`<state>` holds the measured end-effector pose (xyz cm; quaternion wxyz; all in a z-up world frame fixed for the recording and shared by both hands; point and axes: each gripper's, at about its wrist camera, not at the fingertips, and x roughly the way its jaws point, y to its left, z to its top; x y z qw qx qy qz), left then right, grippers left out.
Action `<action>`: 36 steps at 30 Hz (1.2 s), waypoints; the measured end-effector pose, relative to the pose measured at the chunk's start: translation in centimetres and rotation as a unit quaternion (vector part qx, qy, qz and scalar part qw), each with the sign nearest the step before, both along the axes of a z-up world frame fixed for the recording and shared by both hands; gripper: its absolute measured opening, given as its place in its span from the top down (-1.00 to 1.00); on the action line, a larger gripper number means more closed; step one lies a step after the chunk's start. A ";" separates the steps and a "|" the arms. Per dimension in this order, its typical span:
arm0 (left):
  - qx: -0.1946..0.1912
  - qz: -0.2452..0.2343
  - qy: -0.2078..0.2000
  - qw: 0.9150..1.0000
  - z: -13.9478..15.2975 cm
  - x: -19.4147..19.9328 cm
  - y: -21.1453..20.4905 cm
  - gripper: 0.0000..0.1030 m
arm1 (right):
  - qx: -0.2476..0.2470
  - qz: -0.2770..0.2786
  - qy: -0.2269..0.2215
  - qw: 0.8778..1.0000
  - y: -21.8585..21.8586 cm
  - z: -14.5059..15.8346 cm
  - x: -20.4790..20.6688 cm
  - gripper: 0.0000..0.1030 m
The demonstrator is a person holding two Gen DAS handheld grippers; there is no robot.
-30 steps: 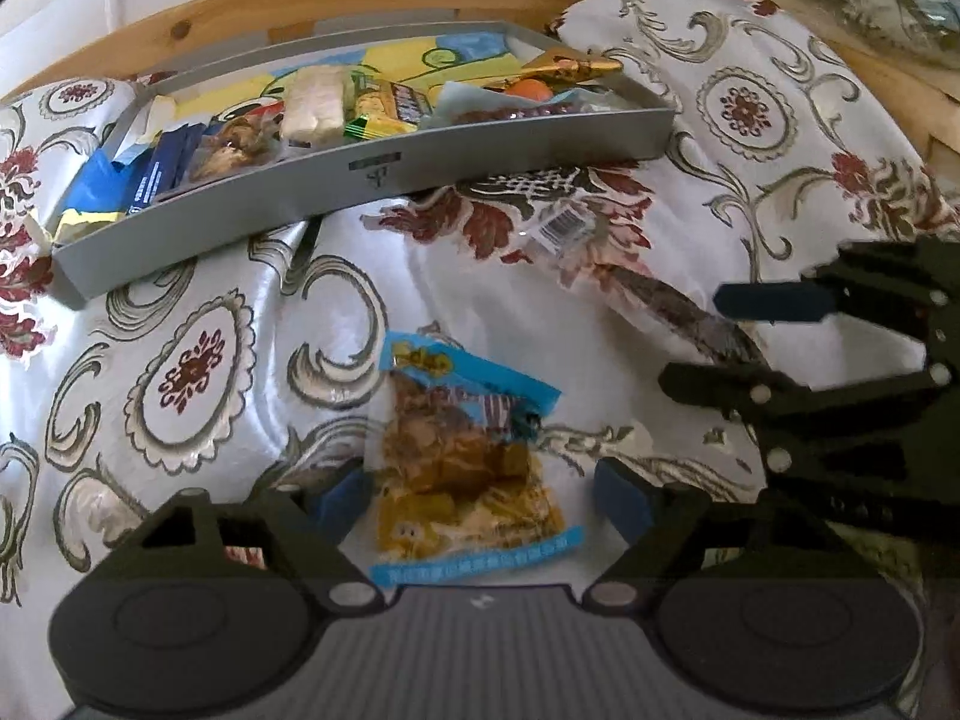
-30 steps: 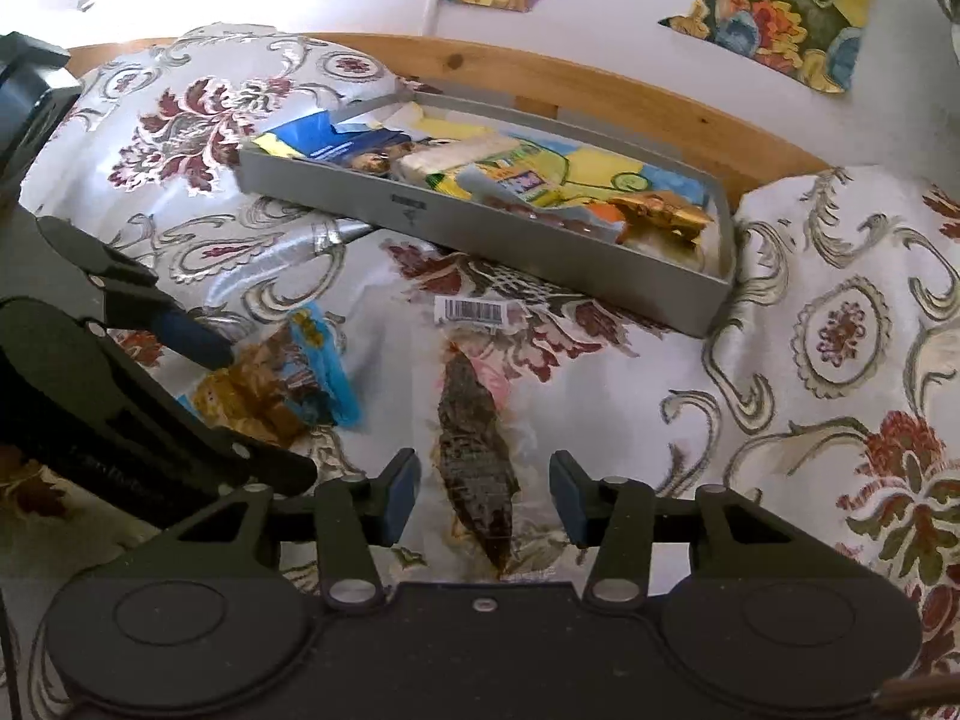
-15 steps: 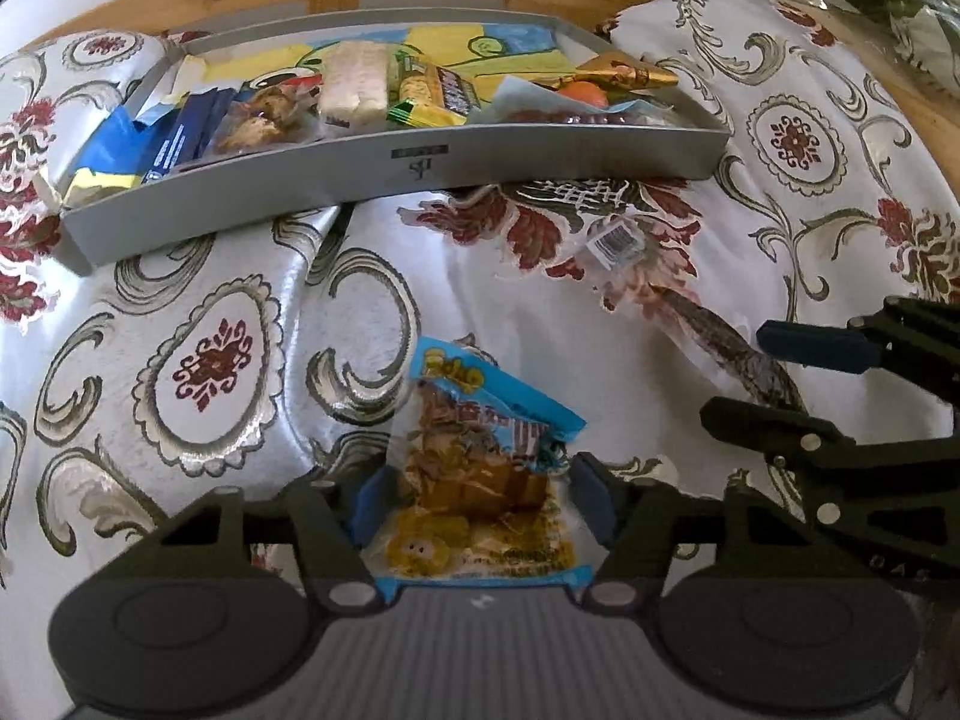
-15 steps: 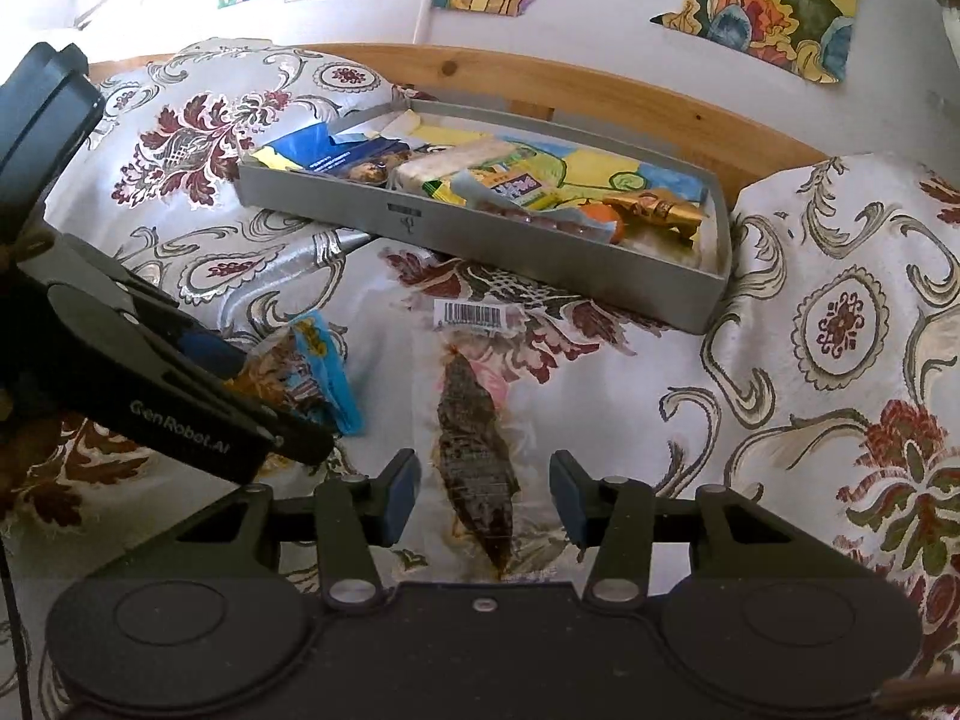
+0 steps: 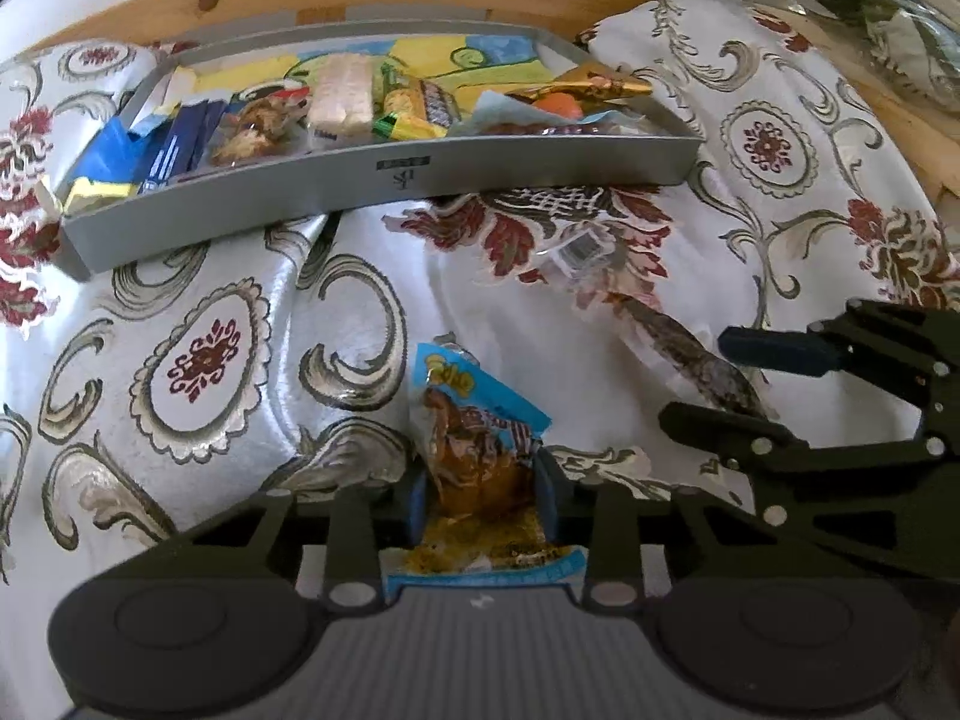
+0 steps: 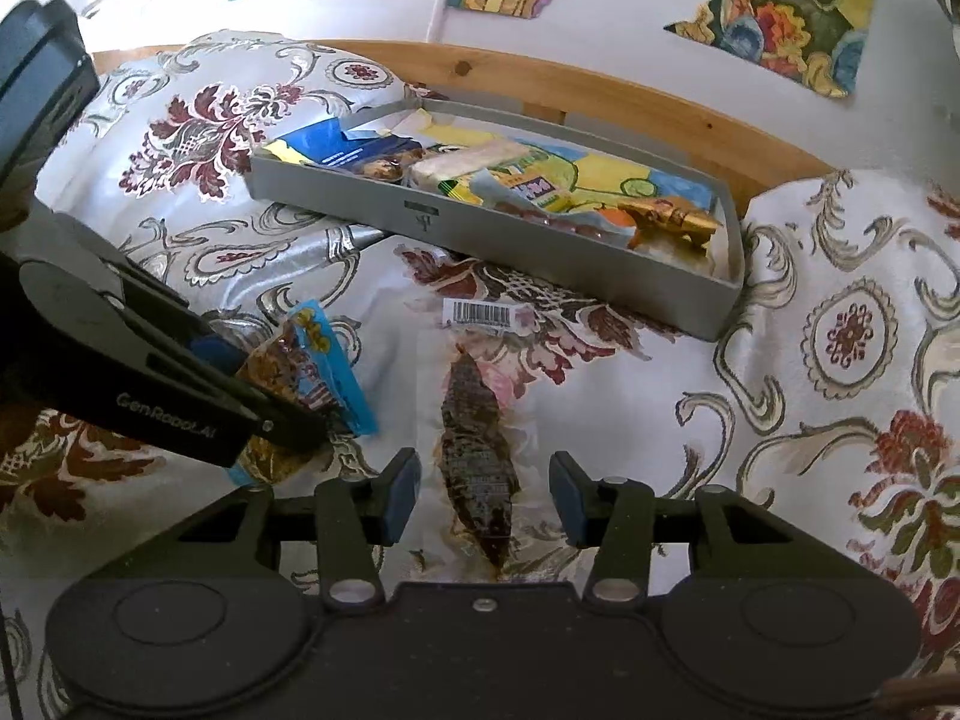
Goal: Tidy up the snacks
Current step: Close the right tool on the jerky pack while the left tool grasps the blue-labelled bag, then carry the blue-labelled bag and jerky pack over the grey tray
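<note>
A blue-edged snack packet (image 5: 477, 456) with brown and yellow contents lies on the patterned bedcover, and my left gripper (image 5: 483, 507) is shut on its lower half. The same packet (image 6: 312, 372) shows at the left of the right wrist view. A clear vacuum pack holding a dark brown strip (image 6: 477, 444) with a barcode label lies between the fingers of my right gripper (image 6: 485, 489), which stands open around its near end. That dark strip pack (image 5: 678, 348) appears right of centre in the left wrist view. A grey tray (image 5: 396, 180) with several snacks sits at the back.
The grey tray (image 6: 498, 240) rests on the floral bedcover (image 6: 840, 330) against a wooden headboard (image 6: 600, 96). Colourful pictures (image 6: 780, 6) hang on the white wall. My right gripper (image 5: 840, 408) reaches in from the right of the left wrist view.
My left gripper's fingers have come together on the blue-edged packet, which was lying loose between them a second ago. The right gripper stays open around the dark strip pack.
</note>
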<state>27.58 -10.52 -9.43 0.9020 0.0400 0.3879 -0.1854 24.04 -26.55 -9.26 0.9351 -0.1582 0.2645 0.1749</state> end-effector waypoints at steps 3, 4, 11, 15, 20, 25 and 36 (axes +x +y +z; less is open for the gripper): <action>0.005 -0.009 -0.009 1.000 0.4 -0.5 -0.2 0.40 | -0.004 0.002 -0.003 1.000 0.2 0.0 -0.1 0.05; 0.006 -0.011 -0.011 1.000 0.5 -0.6 -0.2 0.46 | -0.004 0.004 -0.001 1.000 0.2 0.0 -0.1 0.06; 0.008 -0.020 -0.017 1.000 1.3 -1.3 -0.4 0.60 | -0.021 0.017 0.003 1.000 1.0 -0.4 -0.6 0.07; -0.002 -0.009 -0.012 1.000 1.5 -1.3 0.1 0.61 | -0.031 0.018 -0.009 0.999 1.2 -0.2 -1.0 0.07; -0.006 -0.004 -0.017 1.000 1.9 -1.7 0.2 0.61 | -0.056 0.027 -0.029 0.998 1.6 -0.1 -1.5 0.07; -0.004 -0.007 -0.021 1.000 2.5 -2.2 0.1 0.62 | -0.066 0.032 -0.044 0.996 1.9 0.3 -2.0 0.07; -0.017 0.008 -0.052 0.998 5.2 -3.0 0.8 0.62 | -0.062 0.027 -0.092 0.993 1.7 2.0 -2.9 0.07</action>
